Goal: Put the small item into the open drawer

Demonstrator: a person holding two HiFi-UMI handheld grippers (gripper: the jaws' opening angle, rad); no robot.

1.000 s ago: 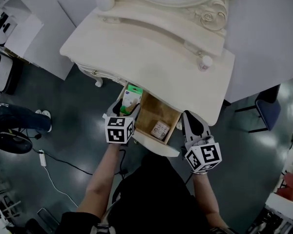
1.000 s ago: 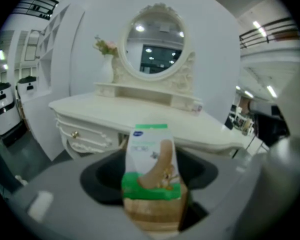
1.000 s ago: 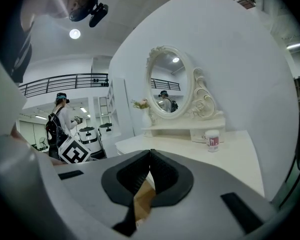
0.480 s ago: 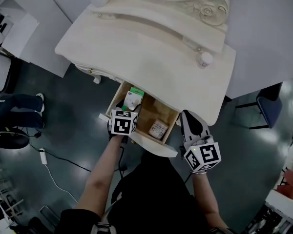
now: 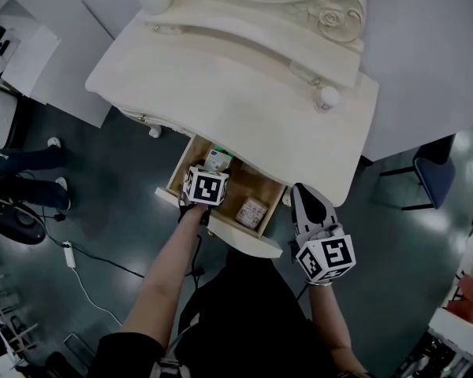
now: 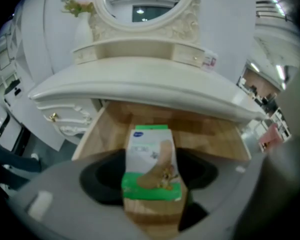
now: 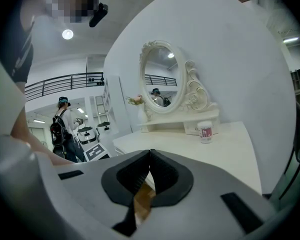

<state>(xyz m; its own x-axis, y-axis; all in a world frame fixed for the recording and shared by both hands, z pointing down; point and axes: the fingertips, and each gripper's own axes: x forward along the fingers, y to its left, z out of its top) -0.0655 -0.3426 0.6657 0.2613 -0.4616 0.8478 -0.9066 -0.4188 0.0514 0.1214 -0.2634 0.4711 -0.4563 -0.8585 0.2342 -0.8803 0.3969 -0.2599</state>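
The small item is a green and white box (image 6: 151, 165) with a foot printed on it. My left gripper (image 6: 150, 181) is shut on the box and holds it over the open wooden drawer (image 6: 210, 134), just under the tabletop's front edge. From the head view the box (image 5: 217, 161) pokes out past the left gripper (image 5: 211, 172), above the left half of the drawer (image 5: 221, 225). A second small patterned box (image 5: 252, 211) lies inside the drawer. My right gripper (image 5: 304, 194) hangs right of the drawer; its jaws (image 7: 150, 156) are shut with nothing in them.
The cream vanity table (image 5: 221, 85) carries an oval mirror (image 7: 162, 76) and a small jar (image 5: 326, 96). A blue chair (image 5: 430, 176) stands at the right. A cable and power strip (image 5: 69, 254) lie on the dark floor at the left, near a person's legs (image 5: 20, 160).
My left gripper has carried the box forward, from the drawer's front left corner to over its inside. The right gripper has hardly moved.
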